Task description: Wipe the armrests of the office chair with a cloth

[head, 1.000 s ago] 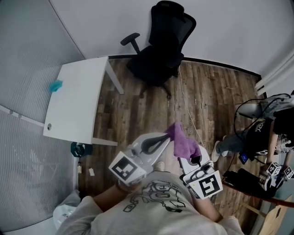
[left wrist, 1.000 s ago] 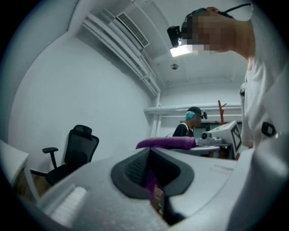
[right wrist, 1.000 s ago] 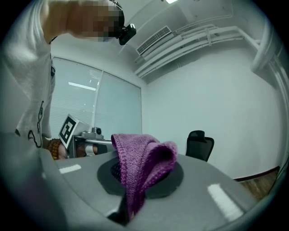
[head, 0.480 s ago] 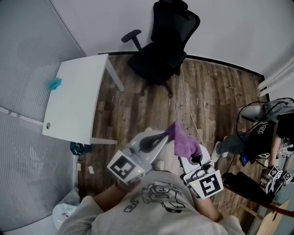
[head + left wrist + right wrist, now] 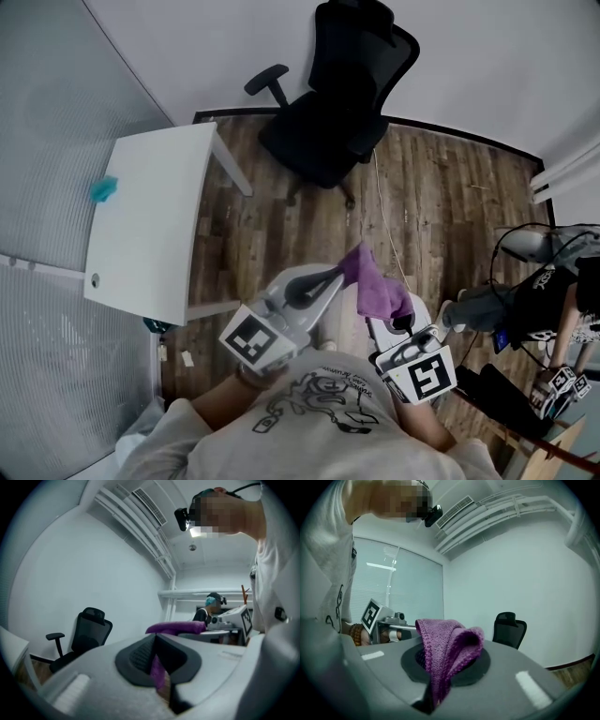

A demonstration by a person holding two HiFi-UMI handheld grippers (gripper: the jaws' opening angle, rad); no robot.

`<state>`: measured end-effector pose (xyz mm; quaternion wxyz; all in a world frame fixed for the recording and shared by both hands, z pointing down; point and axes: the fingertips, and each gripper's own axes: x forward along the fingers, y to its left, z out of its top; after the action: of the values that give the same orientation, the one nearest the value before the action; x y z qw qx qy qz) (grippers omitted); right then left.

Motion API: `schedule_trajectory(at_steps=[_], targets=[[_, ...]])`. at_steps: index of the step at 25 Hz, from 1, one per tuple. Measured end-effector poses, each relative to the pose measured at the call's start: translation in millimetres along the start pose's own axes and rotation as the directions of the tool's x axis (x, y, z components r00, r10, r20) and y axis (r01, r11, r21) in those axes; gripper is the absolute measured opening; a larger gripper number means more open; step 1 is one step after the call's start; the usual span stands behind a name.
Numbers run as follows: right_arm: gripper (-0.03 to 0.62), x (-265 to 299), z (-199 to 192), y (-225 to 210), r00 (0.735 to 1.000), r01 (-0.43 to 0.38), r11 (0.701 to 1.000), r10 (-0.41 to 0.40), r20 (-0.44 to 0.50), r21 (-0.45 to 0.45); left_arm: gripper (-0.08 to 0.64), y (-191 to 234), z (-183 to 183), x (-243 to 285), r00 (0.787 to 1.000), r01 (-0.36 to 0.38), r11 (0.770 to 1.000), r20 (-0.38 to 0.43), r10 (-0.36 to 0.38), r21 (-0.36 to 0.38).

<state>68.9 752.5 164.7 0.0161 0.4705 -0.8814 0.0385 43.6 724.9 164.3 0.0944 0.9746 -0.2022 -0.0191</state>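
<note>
A brown wood floor [image 5: 441, 187] lies below. The left claw [image 5: 336, 275] pinches one end of the purple cloth [image 5: 375, 286], and the right claw [image 5: 401, 324] pinches the other end. The black office chair [image 5: 342, 103] stands far ahead of both claws.

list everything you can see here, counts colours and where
office chair: one, black, far side of the floor by the wall
table: one, white, left of the chair
small item: one, teal, on the table near its left edge
floor: brown wood planks, under everything
second person: one, dark clothes, at the right edge
cloth: one, purple, held between both grippers
left gripper: one, grey, shut on the cloth
right gripper: one, grey, shut on the cloth
</note>
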Motion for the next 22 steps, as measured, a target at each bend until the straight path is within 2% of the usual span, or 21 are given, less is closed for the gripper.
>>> schedule_trajectory(at_steps=[13, 22], targets=[[0.025, 135, 29, -76, 0.999, 0.048, 0.999, -0.047, 0.009, -0.022, 0.001, 141, 42, 55, 0.998, 0.060, 0.998, -0.008, -0.060, 0.019], [0.025, 198, 32, -109, 0.997, 0.083, 0.996, -0.083, -0.003, -0.016, 0.002, 205, 52, 79, 0.994, 0.107, 0.994, -0.030, -0.107, 0.012]])
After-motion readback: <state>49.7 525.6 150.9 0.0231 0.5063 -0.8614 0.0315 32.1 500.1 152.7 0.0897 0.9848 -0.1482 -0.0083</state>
